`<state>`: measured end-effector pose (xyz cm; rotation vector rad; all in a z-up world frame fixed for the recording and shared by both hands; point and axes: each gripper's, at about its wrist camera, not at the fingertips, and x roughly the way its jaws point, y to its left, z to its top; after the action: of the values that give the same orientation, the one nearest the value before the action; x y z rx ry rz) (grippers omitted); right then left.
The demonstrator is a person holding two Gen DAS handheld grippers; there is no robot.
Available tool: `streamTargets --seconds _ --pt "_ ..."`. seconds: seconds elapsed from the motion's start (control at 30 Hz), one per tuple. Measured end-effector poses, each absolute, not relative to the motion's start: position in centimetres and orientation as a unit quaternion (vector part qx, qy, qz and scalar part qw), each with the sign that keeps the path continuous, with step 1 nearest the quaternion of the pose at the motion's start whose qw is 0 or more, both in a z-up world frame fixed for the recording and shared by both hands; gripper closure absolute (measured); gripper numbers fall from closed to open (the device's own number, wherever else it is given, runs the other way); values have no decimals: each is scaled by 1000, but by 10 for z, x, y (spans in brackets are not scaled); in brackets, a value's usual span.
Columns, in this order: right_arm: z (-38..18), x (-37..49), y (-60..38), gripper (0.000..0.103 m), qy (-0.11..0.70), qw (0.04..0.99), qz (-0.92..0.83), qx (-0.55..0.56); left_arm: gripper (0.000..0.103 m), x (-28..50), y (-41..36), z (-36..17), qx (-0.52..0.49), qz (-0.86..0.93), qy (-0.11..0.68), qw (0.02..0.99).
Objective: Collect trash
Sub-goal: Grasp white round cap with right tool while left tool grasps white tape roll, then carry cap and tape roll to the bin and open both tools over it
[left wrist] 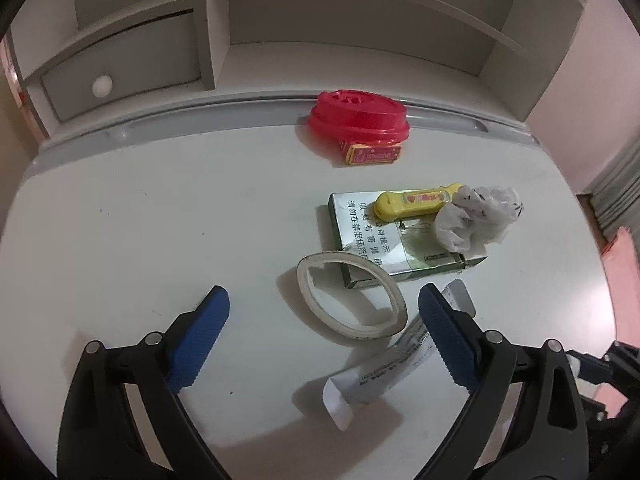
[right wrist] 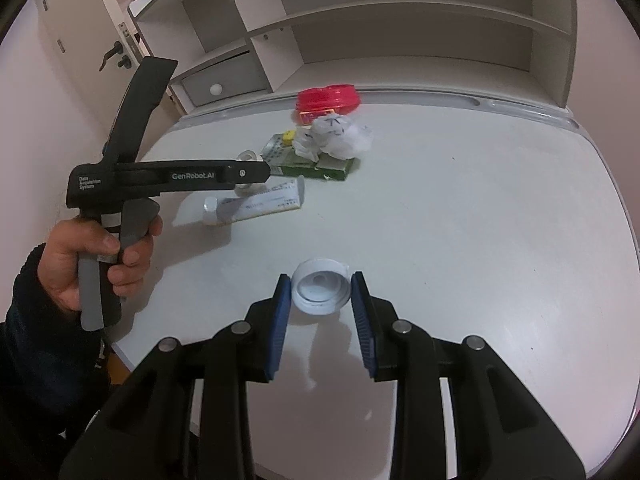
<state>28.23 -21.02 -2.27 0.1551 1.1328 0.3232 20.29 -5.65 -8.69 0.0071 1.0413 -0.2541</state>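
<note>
While jaws stand apart, white cap (right wrist: 319, 292) between right hand-held gripper (right wrist: 320, 292) pads.

Desk (left wrist: 120, 208): white, grey rear strip. Lid (left wrist: 359, 114): red. Small box (left wrist: 374, 155): red and yellow. Lighter (left wrist: 414, 201): yellow, red print. Cigarette pack (left wrist: 372, 240): silver-green, dark characters. Crumpled wrapper (left wrist: 476, 216): white, black marks. Tape ring (left wrist: 352, 294): off-white. Tube (right wrist: 256, 204): white, fine print. Cap (right wrist: 319, 292): white. Gripper pads (left wrist: 198, 344): blue, ribbed.
</note>
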Motion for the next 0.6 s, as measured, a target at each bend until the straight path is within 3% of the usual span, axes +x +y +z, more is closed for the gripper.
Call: streamTargets --seconds 0.07,0.1,0.37,0.6 --pt "-20 279 -212 72 530 831 151 75 36 202 -59 -87 21 -109 489 865" --pt "-19 278 -213 72 528 832 149 75 55 200 -60 -85 31 -106 486 867" --pt "-1 246 -264 72 508 852 90 91 56 179 -64 -48 28 -108 458 882" --pt "15 169 -369 72 484 864 -48 129 56 116 -166 -15 66 -241 418 874"
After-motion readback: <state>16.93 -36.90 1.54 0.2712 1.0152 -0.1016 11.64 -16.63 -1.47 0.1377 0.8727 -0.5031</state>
